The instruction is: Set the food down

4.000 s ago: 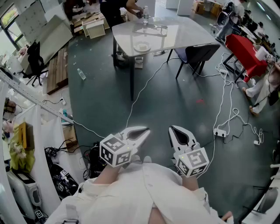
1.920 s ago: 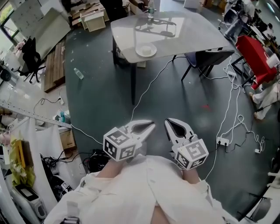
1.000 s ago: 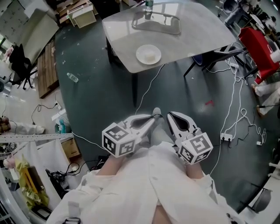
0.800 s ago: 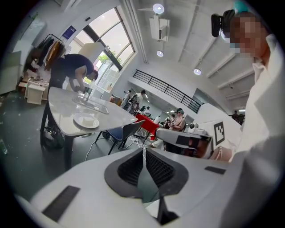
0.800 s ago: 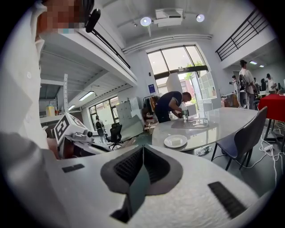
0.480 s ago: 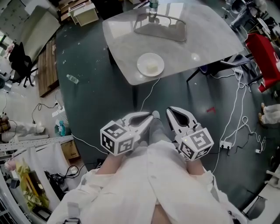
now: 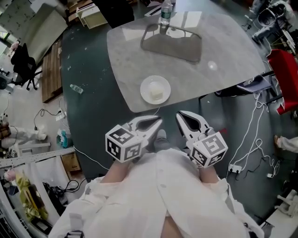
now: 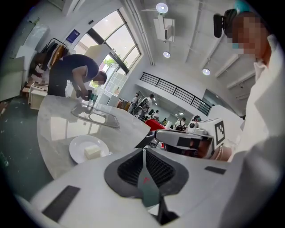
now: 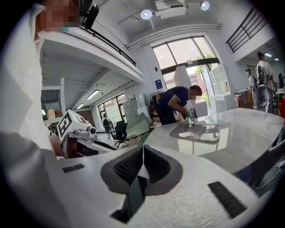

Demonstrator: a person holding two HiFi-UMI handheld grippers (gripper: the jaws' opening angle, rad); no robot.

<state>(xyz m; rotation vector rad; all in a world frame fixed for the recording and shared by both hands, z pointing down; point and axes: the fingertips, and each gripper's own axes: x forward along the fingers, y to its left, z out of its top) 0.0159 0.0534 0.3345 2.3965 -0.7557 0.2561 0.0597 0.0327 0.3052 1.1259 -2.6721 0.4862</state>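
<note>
A white plate (image 7: 147,82) with a pale block of food (image 7: 156,93) lies near the front edge of the grey table (image 7: 125,51). In the left gripper view the same plate (image 8: 76,148) carries the food (image 8: 92,152). My left gripper (image 7: 158,122) is held close to my body below the table edge, jaws shut with nothing between them. Beside it my right gripper (image 7: 179,115) is likewise shut and holds nothing. Both tips point toward the table, short of the plate.
A clear tray (image 7: 173,42) and a water bottle (image 7: 165,13) stand farther back on the table, where a person (image 9: 174,104) leans over. Cables (image 7: 253,153) trail over the floor at the right; a cart and boxes (image 7: 28,153) stand at the left.
The table and plate have come much closer in the head view. Both grippers stay shut in front of my body.
</note>
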